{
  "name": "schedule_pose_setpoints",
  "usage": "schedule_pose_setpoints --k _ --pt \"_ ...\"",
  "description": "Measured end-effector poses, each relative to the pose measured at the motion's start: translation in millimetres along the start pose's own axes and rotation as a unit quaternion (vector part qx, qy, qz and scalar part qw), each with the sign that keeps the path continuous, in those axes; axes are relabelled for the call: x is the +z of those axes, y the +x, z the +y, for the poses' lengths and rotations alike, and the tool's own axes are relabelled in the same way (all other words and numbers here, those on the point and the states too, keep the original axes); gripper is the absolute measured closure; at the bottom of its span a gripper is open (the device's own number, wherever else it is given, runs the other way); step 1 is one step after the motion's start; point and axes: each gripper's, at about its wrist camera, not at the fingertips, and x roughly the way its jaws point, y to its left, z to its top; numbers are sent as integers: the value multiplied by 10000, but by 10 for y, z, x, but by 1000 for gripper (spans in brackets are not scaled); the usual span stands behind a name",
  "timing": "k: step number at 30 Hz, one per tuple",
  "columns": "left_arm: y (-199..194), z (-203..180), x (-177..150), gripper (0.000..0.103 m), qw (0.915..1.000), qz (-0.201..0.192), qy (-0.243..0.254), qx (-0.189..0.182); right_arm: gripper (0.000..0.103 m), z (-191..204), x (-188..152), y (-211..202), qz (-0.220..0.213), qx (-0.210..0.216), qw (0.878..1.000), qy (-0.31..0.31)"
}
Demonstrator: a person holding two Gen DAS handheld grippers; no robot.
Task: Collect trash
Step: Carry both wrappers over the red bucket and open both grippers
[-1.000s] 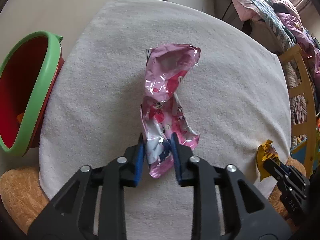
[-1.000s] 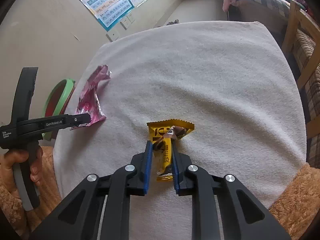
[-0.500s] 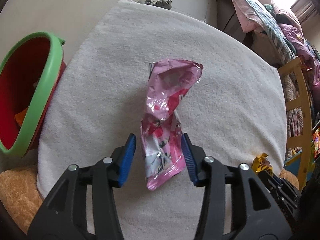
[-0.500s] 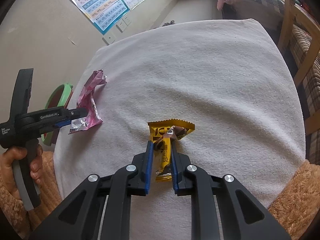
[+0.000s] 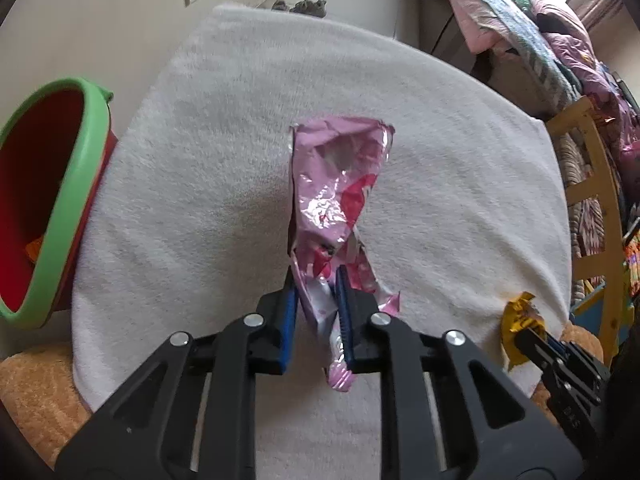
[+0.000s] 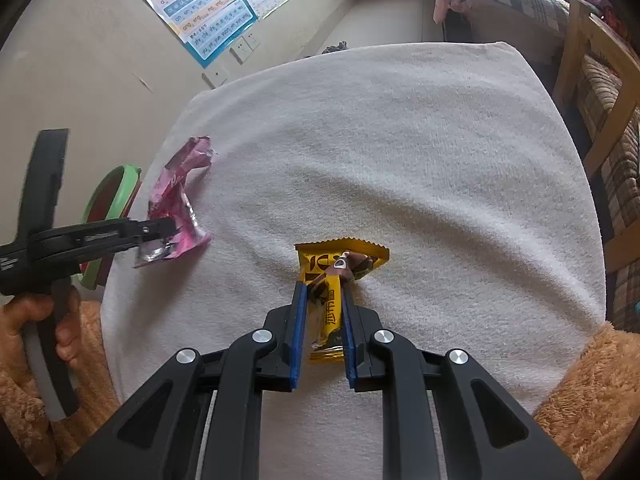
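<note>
1. A white towel (image 6: 400, 168) covers the table and fills most of both views; its nap is wrinkled into soft folds, and a fuzzy tan cover (image 6: 580, 392) shows at its near corners.
2. A red bin with a green rim (image 5: 52, 200) stands off the towel's left edge, tilted so its mouth shows; something orange lies inside it.
3. The left gripper (image 5: 316, 312) has its 2 blue-padded jaws closed to a narrow gap on the lower part of a crinkled pink wrapper (image 5: 332, 200). The wrapper stands up from the grip, its torn top open above the towel. In the right wrist view the same wrapper (image 6: 176, 204) sits near the towel's left edge, close to the bin.
4. The right gripper (image 6: 323, 324) has its jaws drawn in against the sides of a yellow snack wrapper (image 6: 332, 276), which lies on the towel at its near middle, its serrated end pointing away.
5. A hand (image 6: 36, 324) grips the left tool's handle.
</note>
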Motion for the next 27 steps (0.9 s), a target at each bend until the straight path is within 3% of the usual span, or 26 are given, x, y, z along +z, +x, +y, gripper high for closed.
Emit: schedule_pose_setpoints --k 11,17,27 --pt "-401 -49 -57 86 9984 -503 266 -72 87 -10 14 -62 -135 -162 9998 63" --pt "-420 -27 -49 91 9987 -485 120 -139 87 25 7 -167 -280 -251 9993 38" --pt "-718 131 -83 95 9961 -824 -97 -293 87 157 79 -426 -597 -228 9979 -65"
